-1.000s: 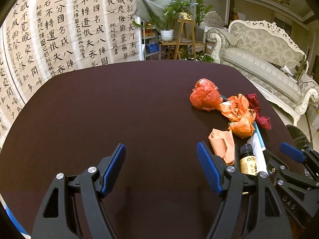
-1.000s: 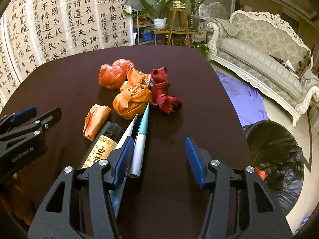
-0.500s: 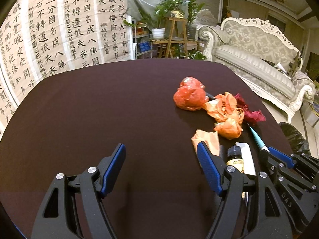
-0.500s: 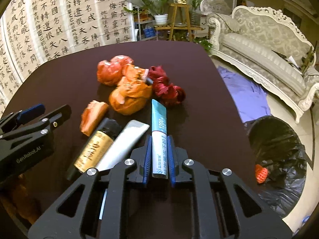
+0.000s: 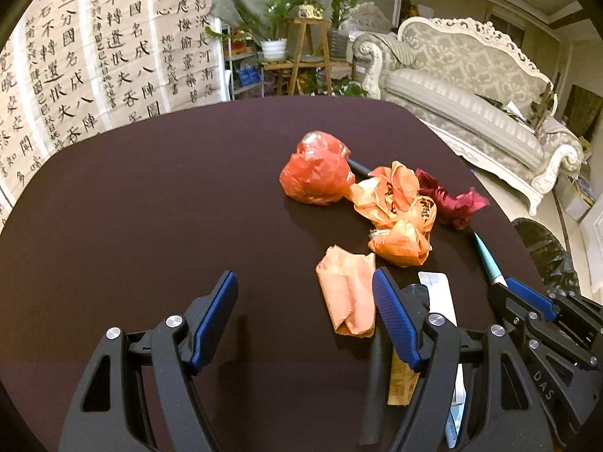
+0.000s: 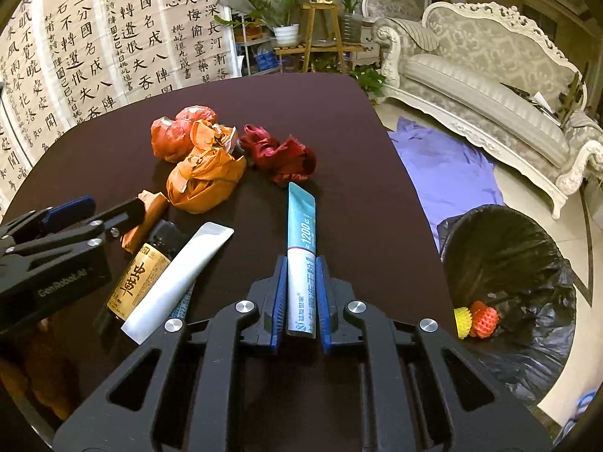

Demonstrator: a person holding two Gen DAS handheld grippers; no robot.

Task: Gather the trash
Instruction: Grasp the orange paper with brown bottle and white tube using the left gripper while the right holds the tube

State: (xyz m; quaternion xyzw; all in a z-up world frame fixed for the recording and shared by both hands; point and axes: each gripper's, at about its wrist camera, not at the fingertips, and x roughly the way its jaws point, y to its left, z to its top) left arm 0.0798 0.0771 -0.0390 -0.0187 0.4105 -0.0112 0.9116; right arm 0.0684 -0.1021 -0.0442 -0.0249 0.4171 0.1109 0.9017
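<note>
Living room setup with big calligraphy sheets (image 6: 113,37) hanging behind a dark brown table (image 5: 150,207) and an ornate pale sofa (image 6: 490,75) off at 2 o'clock. All the trash sits toward the table's right side. Right gripper (image 6: 299,297) is clamped on a teal and white tube (image 6: 300,241) — pads squeezing its lower half, the flat crimped end sticking out toward 12 o'clock. Left gripper (image 5: 305,316) is spread wide with nothing between its pads; its right finger sits just beside a folded peach paper wad (image 5: 348,293), touching or not I can't tell.

In the right wrist view, at 9 o'clock from the held tube lies a white tube (image 6: 177,278), touching a dark bottle with a tan label (image 6: 143,271). Further up the table is a clump: orange crumpled wrapper (image 6: 205,177), red-orange plastic ball (image 6: 177,132) at 11 o'clock and a dark red crumpled wad (image 6: 282,154) just past the tube's tip.

Down on the floor at 3 o'clock stands a bin lined with a black bag (image 6: 508,263) — a yellow and an orange foam net (image 6: 478,320) inside it, purple cloth (image 6: 444,165) on the floor behind
</note>
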